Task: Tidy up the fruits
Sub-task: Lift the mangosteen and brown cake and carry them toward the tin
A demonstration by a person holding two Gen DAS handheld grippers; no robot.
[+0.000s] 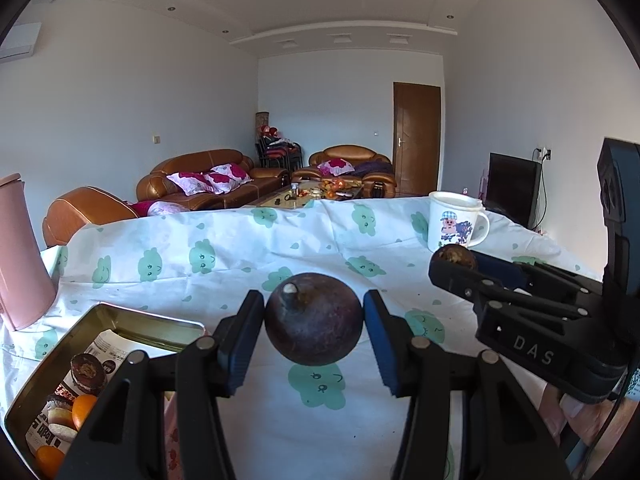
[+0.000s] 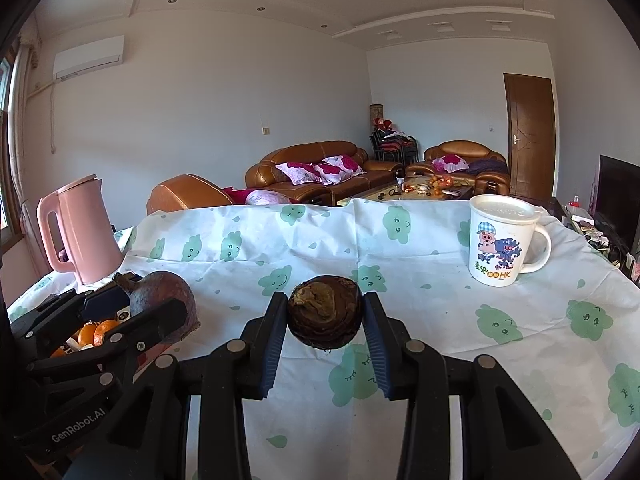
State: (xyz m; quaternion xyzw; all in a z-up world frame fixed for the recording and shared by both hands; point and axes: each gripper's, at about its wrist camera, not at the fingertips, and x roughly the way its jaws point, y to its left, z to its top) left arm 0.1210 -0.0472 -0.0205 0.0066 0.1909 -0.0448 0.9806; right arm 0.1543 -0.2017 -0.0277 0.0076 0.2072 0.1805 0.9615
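Left gripper: we see it clamped on a round dark purple fruit, blue pads pressing both sides, stem stub facing up, the fruit lifted off the cloth.
Right gripper: we see it closed around a smaller brown fruit with a rough, dried top, gripped on both flanks above the tablecloth.
Between the two: from the left wrist view we find the right gripper off to the right, its fruit in front of the mug; from the right wrist view the left gripper sits at left, its purple fruit over the tin.
Tin: an open metal box at the near left of the table, lined with printed paper; we count oranges, one dark brown fruit and pale round pieces inside.
Mug: white, cartoon pig print, lidded, standing upright at far right, handle to the right.
Kettle: pink, upright at the far left edge of the table.
Table cover: white cloth with green cloud faces, creased.
Backdrop: brown leather sofas with floral cushions.
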